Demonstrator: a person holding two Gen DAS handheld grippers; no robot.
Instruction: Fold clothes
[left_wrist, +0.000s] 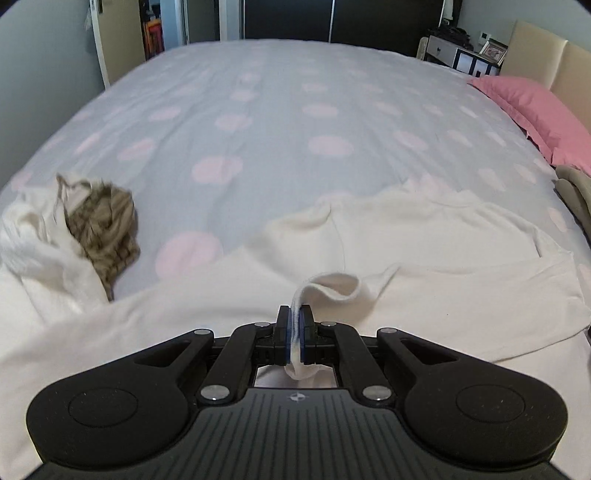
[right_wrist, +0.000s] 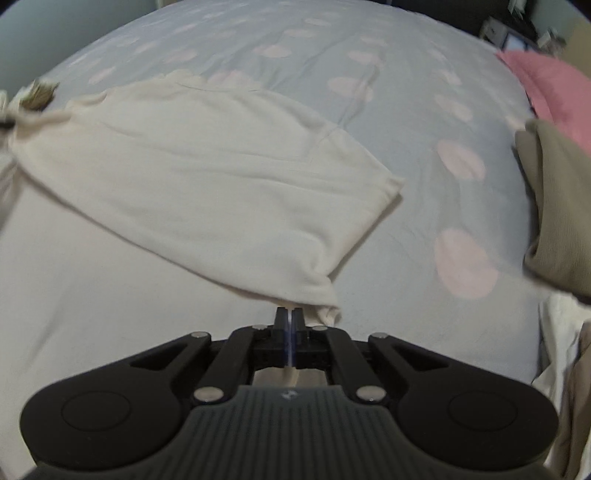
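A cream-white garment (left_wrist: 424, 251) lies spread across the near part of the bed. In the left wrist view my left gripper (left_wrist: 294, 314) is shut on a folded hem of it, with a strip of white cloth running down between the pads. In the right wrist view the same garment (right_wrist: 207, 177) stretches away to the upper left, one sleeve end pointing right. My right gripper (right_wrist: 289, 314) is shut on its near corner, and a little cloth shows below the closed fingers.
The bed cover (left_wrist: 258, 110) is pale grey with pink dots. A heap of white and brown patterned clothes (left_wrist: 99, 225) lies at the left. An olive garment (right_wrist: 554, 206) and more light cloth (right_wrist: 561, 350) lie at the right. A pink pillow (left_wrist: 535, 107) sits by the headboard.
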